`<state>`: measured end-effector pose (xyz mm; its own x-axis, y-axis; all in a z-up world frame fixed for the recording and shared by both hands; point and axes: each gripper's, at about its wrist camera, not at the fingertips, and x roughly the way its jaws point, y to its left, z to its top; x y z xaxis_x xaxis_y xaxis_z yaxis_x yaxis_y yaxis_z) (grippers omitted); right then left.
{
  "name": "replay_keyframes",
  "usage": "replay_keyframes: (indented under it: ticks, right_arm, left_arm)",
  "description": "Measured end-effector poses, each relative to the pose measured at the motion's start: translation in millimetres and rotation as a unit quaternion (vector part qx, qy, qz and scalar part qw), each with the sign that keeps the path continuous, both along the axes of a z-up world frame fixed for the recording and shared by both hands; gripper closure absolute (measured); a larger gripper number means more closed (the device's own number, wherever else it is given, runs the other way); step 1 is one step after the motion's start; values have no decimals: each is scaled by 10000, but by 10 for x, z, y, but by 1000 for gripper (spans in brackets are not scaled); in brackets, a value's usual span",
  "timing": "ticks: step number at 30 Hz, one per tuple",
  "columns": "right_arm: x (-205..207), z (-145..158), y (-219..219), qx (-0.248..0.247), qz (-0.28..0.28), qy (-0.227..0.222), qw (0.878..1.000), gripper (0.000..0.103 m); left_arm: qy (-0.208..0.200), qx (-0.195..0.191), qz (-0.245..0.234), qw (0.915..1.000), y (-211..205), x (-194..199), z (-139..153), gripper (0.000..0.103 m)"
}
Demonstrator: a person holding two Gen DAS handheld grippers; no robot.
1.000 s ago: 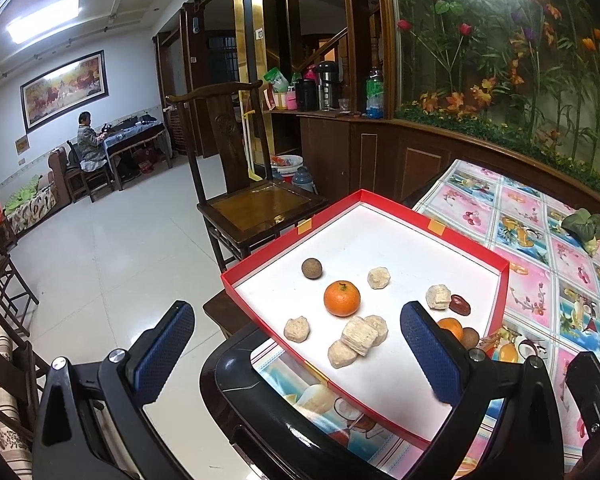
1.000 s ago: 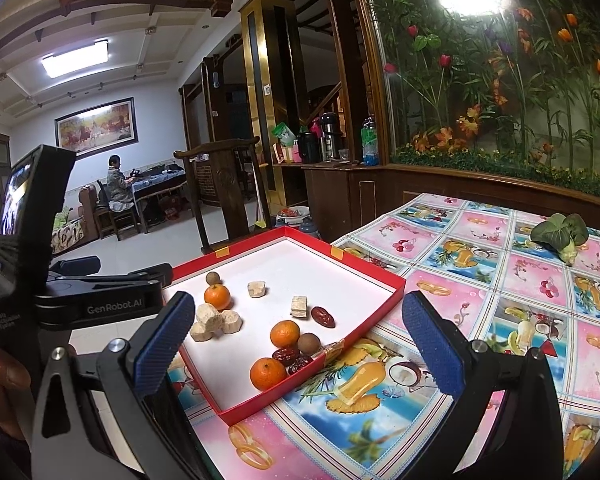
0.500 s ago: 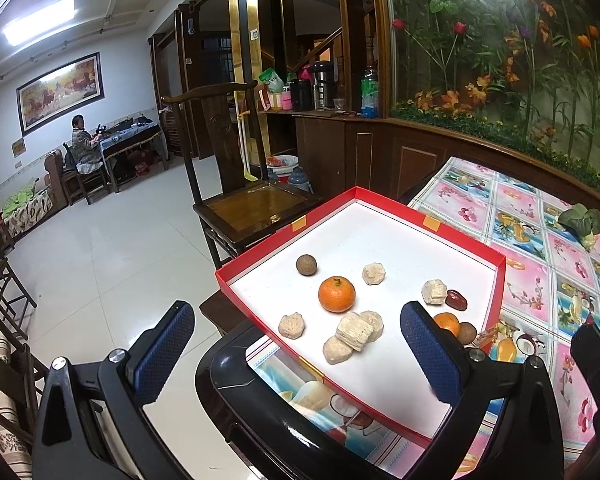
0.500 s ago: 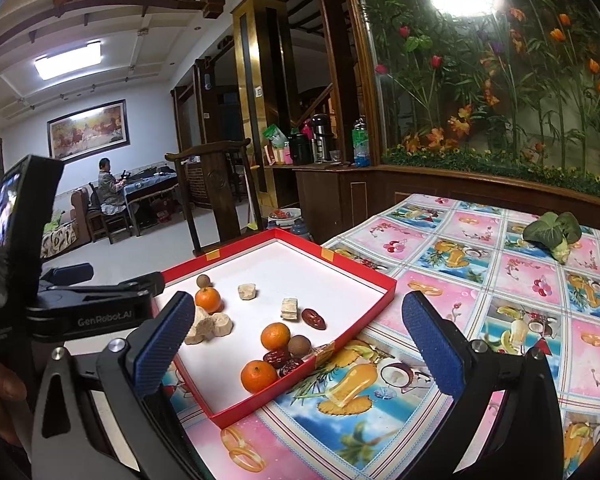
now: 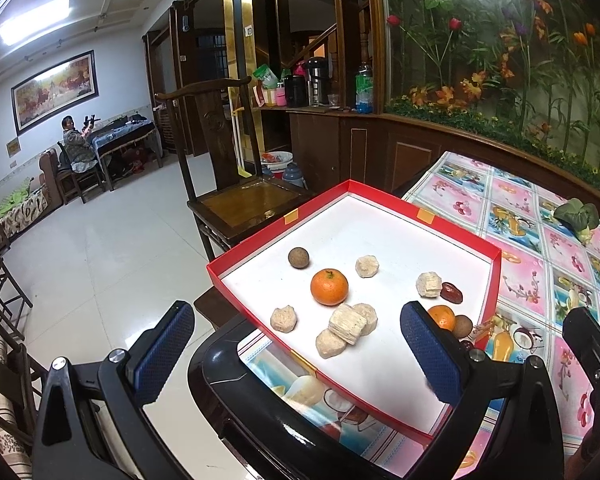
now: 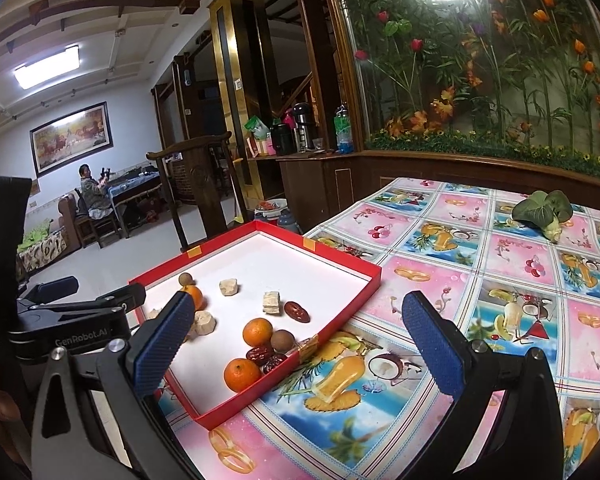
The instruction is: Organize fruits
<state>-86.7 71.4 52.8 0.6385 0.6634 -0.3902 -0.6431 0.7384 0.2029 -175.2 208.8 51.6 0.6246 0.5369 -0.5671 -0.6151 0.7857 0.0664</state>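
Note:
A red-walled tray (image 5: 496, 280) with a white floor sits on the table's left end; it also shows in the right wrist view (image 6: 374, 276). In it lie oranges (image 5: 329, 287) (image 6: 257, 332) (image 6: 242, 375), brown round fruits (image 5: 299, 258) (image 6: 282, 340), red dates (image 5: 451, 292) (image 6: 297, 311) and several beige puffed cakes (image 5: 347, 324) (image 6: 271, 302). My left gripper (image 5: 296, 356) is open and empty, above the tray's near left corner. My right gripper (image 6: 296, 340) is open and empty, above the tray's right side; the left gripper's body (image 6: 72, 320) stands to its left.
The table carries a pink fruit-print cloth (image 6: 480, 280). A green leafy vegetable (image 6: 542, 210) lies at the far right. A dark wooden chair (image 5: 236, 200) stands beyond the tray. A black rounded chair back (image 5: 236, 384) sits under my left gripper. A wooden counter with bottles (image 6: 312, 160) is behind.
Both grippers have shifted slightly; the tray sits a little further left and lower in the right view. Both stay open. No fruit has moved.

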Motion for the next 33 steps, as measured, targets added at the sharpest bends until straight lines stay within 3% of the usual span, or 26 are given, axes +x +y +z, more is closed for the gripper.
replay_keyframes:
  ticks: [33]
  right_arm:
    - [-67, 3, 73, -23, 9, -38, 10000, 0]
  left_arm:
    - [108, -58, -46, 9999, 6, 33, -70, 0]
